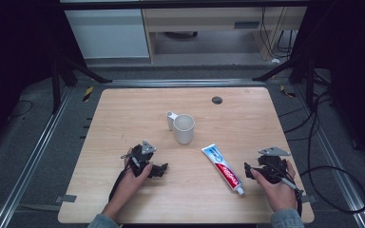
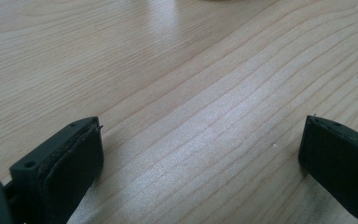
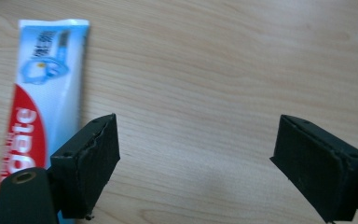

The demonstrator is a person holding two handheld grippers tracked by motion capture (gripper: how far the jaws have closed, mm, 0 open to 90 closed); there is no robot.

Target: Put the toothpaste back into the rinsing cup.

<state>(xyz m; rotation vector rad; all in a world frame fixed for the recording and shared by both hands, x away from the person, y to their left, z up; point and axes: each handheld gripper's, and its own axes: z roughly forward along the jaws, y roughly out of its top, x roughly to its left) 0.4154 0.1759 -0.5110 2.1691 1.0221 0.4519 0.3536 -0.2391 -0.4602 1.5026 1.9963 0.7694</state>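
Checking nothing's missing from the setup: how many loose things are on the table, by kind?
Mug: 1
Toothpaste tube: 1
Total: 2

both grippers (image 1: 158,169) (image 1: 248,170) low, jaws apart

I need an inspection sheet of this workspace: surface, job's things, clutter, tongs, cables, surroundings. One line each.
Surface: wooden table, round dark grommet near the far edge.
Job's things: toothpaste tube lying flat, cap toward the person; white cup upright, with a small white piece at its far left.
Clutter: nothing seen.
Tongs: left tongs open over bare wood; right tongs open, tube beside one jaw, not between them.
Cables: black cable looping on the floor at right.
Surroundings: dark frame legs, pale furniture behind.
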